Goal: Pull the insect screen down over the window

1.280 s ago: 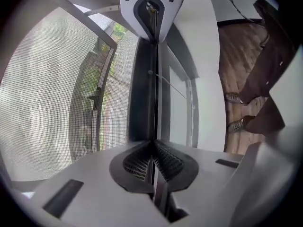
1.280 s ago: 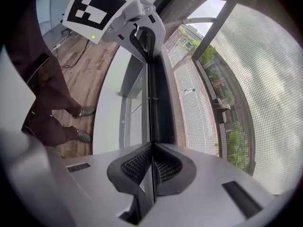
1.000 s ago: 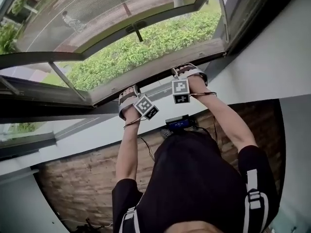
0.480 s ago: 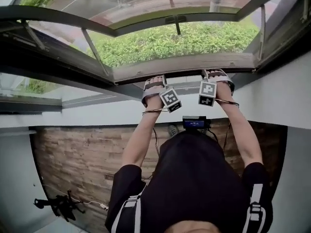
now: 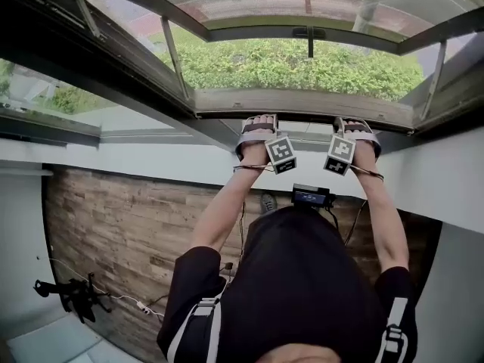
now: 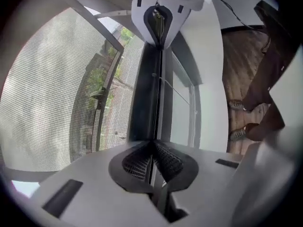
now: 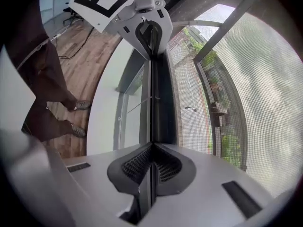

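Observation:
The insect screen's mesh [image 5: 302, 6] spans the window opening, and its pale bottom rail [image 5: 302, 103] lies across the frame just above the sill. My left gripper [image 5: 259, 119] and right gripper [image 5: 355, 123] sit side by side on that rail, arms stretched forward. In the left gripper view the left gripper [image 6: 152, 143] is shut on a thin lip of the rail, with mesh [image 6: 52, 93] to its left. In the right gripper view the right gripper [image 7: 151, 145] is shut on the same lip, with mesh [image 7: 265, 89] to its right. Each gripper view shows the other gripper further along the rail.
Beyond the mesh, an outward-opened window sash with a dark handle [image 5: 308, 32] hangs over a green hedge [image 5: 302, 63]. A white sill [image 5: 113, 157] runs below the window. On the wooden floor [image 5: 113, 225], a black stand and cable [image 5: 72, 293] lie left of the person.
The head view has swung so the window now appears level and more floor shows at left. Both grippers have stayed shut on the screen's bottom rail throughout.

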The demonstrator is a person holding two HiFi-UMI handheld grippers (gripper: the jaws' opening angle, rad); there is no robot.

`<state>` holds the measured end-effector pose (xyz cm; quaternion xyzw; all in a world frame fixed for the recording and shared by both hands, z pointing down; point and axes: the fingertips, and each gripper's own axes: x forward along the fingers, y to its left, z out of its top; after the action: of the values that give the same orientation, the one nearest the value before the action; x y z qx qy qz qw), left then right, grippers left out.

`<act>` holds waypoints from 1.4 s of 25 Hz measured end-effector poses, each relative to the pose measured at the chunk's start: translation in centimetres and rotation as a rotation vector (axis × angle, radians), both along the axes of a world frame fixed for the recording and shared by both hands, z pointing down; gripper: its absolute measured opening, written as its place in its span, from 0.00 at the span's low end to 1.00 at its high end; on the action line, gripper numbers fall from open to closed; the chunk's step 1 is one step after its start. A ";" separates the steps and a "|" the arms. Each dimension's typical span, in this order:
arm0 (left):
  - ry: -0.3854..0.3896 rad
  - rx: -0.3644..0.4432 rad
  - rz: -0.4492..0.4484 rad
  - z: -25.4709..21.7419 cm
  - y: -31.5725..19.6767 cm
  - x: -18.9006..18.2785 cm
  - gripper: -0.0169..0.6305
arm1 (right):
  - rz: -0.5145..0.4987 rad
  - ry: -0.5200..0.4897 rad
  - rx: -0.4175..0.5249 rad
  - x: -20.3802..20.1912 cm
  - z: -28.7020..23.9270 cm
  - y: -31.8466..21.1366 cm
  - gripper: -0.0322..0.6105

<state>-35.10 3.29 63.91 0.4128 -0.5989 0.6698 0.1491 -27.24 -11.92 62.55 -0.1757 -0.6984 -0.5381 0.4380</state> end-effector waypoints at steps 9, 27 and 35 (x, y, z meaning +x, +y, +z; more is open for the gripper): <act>-0.021 0.057 0.000 -1.7 0.2 -0.1 0.06 | 0.008 -0.011 0.025 -0.2 -1.3 0.2 0.07; -0.042 0.071 -0.023 -1.0 0.1 0.1 0.04 | 0.025 0.030 0.014 0.0 -0.9 0.2 0.07; -0.023 0.040 -0.023 -1.2 0.1 0.0 0.04 | 0.018 0.061 0.014 0.0 -1.1 0.3 0.07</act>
<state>-35.05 3.41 62.73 0.4009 -0.6185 0.6608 0.1417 -27.21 -11.66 61.48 -0.1827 -0.6824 -0.5335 0.4650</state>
